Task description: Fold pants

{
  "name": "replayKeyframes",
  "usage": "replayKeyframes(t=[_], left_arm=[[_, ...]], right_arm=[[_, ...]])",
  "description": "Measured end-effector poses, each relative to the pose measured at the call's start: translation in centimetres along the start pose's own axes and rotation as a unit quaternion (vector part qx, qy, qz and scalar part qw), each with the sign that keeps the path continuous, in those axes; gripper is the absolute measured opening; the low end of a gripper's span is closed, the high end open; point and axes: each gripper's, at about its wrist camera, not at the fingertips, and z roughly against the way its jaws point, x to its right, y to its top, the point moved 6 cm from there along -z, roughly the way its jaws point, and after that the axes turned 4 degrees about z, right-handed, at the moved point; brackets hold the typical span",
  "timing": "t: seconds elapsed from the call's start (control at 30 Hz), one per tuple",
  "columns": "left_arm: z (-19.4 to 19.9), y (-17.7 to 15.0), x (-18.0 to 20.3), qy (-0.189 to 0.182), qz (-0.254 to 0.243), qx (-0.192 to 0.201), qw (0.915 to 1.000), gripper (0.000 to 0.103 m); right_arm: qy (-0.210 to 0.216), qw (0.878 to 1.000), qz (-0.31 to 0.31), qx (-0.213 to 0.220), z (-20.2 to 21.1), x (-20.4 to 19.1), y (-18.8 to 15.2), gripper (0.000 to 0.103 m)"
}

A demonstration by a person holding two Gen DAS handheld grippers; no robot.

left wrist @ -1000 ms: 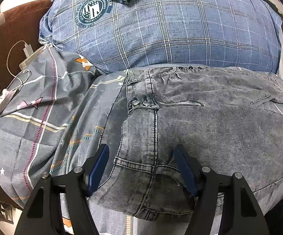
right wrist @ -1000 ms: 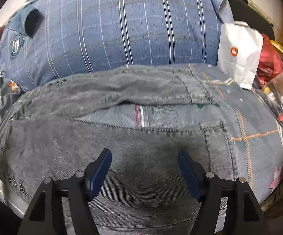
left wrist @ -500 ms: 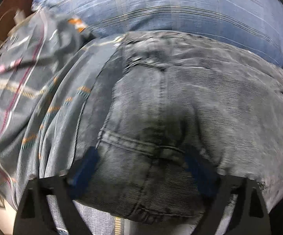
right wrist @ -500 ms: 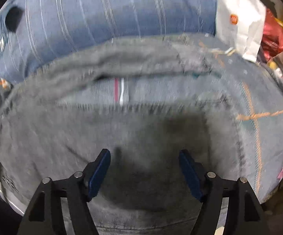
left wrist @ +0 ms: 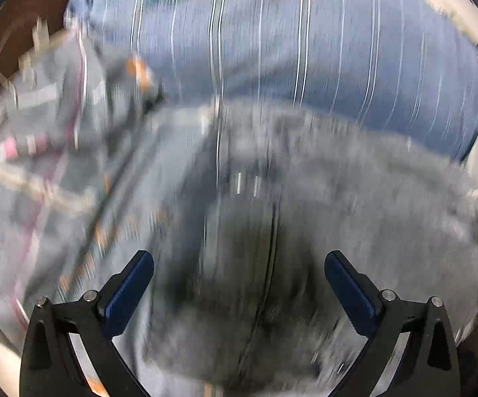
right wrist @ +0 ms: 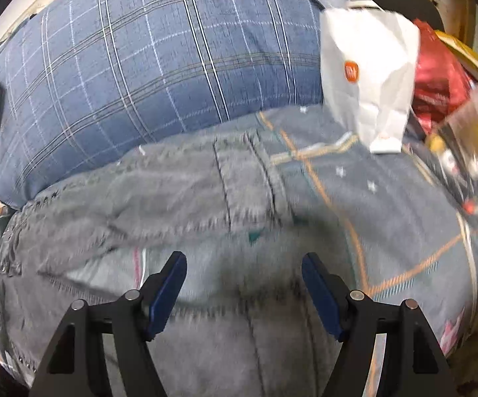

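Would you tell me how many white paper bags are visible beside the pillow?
1: the white paper bag stands right of the blue plaid pillow; clutter beyond may hide others.

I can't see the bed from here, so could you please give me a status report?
Left hand-held gripper and right hand-held gripper open, empty. Grey denim pants lying on bedsheet. White paper bag nearby, clear.

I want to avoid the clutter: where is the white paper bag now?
In the right wrist view, the white paper bag stands at the upper right, between the blue plaid pillow and a red package.
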Motion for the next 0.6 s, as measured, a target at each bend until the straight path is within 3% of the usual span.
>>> replayKeyframes(t=[0.07,0.2,0.27,0.4,0.6], left_arm=[[-0.1,3.2,0.3,-0.009,-0.003,0.022,0.9997,0.103],[-4.4,8.5,0.3,-0.056,0.020,-0.009,0.9982,0.102],[-7.0,11.1,0.0,-0.054,0.028,-0.014,0.9980,0.100],[-11.3,14.0,0.1,-0.057,0.034,-0.037,0.9971,0.096],[-15.6,15.6,-0.6,-0.052,0.048,-0.066,0.9953,0.085]], right_arm=[[0.004,1.000,0.006,-0.001,-0.9,-0.2,1.7,0.075],[0.020,1.000,0.014,-0.017,-3.0,-0.3,4.6,0.075],[0.032,0.999,0.007,-0.027,-4.4,-0.1,5.6,0.075],[0.051,0.997,-0.012,-0.054,-7.7,0.7,7.4,0.074],[0.077,0.994,-0.032,-0.076,-11.4,1.3,9.9,0.060]])
